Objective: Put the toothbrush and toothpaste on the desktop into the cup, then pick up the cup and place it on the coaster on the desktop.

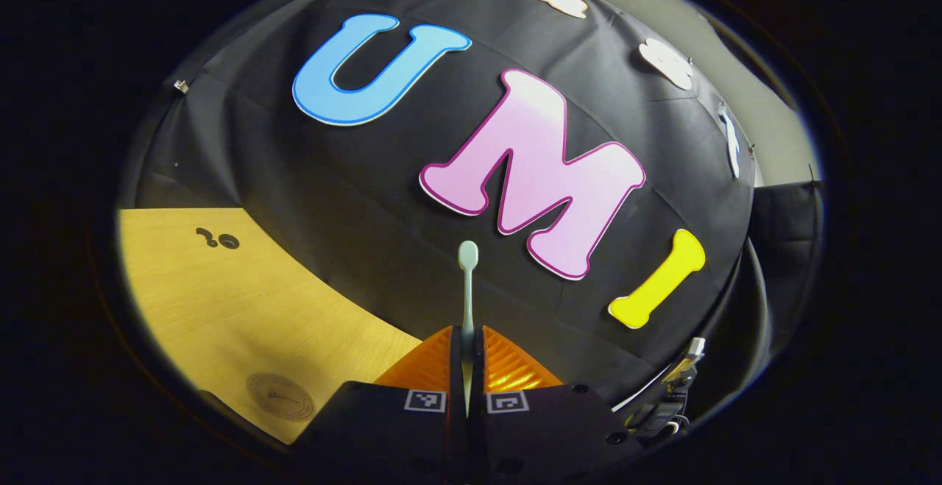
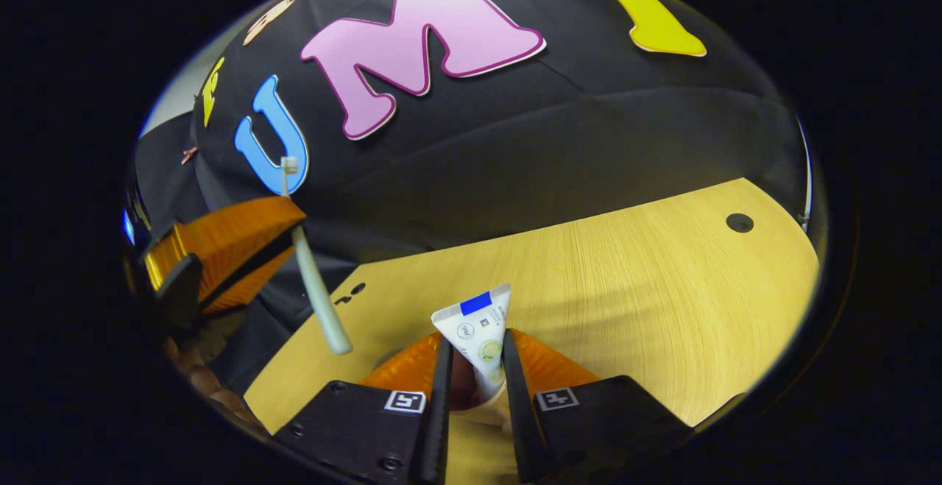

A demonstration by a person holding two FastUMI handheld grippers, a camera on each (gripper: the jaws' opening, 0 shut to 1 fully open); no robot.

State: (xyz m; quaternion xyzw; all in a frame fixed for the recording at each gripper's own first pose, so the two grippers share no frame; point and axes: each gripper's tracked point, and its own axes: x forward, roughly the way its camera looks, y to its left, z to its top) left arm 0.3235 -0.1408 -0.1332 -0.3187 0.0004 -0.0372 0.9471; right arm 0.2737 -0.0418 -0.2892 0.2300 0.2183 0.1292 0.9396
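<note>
The pale green plastic toothbrush [image 1: 468, 286] stands upright, pinched low on its handle between the closed fingers of the left gripper [image 1: 467, 352], its head pointing up against the black cloth wall [image 1: 353, 168]. In the right gripper view the same toothbrush [image 2: 313, 279] hangs well above the light wooden desktop [image 2: 625, 301], its handle slanting down out of the left gripper [image 2: 283, 231].

The small white toothpaste tube [image 2: 478, 334], with a blue band near its flat crimped end and a green round mark lower down, sits between the two fingers of the right gripper [image 2: 475, 367]; both press on it, narrowly parted around the tube's body. The print on the tube is too small to read.

In the left gripper view, a round brownish coaster [image 1: 280, 397] lies flat on the desktop [image 1: 243, 301] near the lower edge, and small dark holes [image 1: 218, 239] mark the wood farther off. Square black-and-white marker tags [image 1: 425, 400] sit on the gripper body. A cable [image 1: 758, 301] runs down at the right.
</note>
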